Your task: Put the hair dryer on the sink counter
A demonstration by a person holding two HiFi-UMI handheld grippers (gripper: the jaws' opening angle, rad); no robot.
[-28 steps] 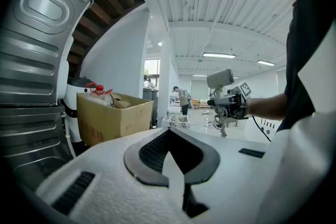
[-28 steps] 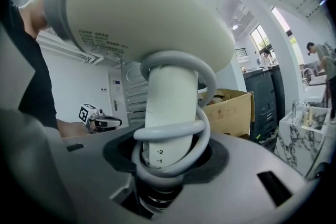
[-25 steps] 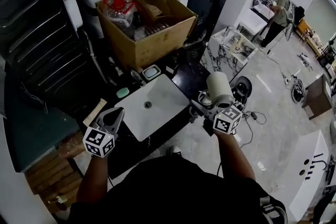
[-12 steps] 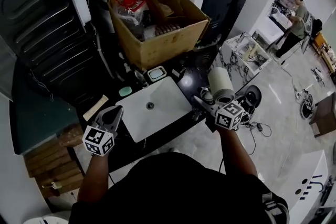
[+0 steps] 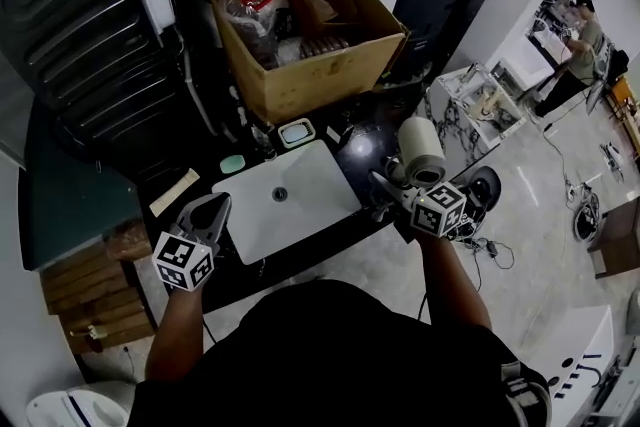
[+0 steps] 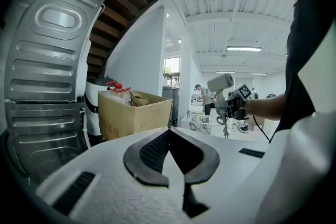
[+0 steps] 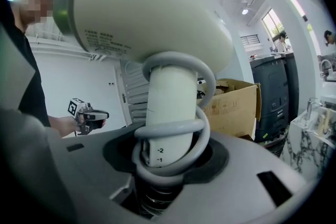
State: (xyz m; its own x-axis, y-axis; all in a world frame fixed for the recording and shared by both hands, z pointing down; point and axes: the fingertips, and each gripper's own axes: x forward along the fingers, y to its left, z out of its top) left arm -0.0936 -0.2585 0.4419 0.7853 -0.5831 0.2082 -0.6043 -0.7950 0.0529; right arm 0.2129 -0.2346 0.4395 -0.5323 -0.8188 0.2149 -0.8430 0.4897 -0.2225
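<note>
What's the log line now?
right claw: shut on cream plastic hair dryer | left claw: shut, empty | dryer: aloft, not yet on black sink counter

The hair dryer (image 7: pixel 152 29) has a white handle with the numbers 2 and 1 on it, the 2 at twelve o'clock from the 1. Grey print on its round body is too tiny to read. Faint print on the cardboard box (image 7: pixel 233 105) can't be read either.

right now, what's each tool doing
Left tool: closed, nothing in it.
Right tool: closed on the hair dryer, gripped by its handle.
</note>
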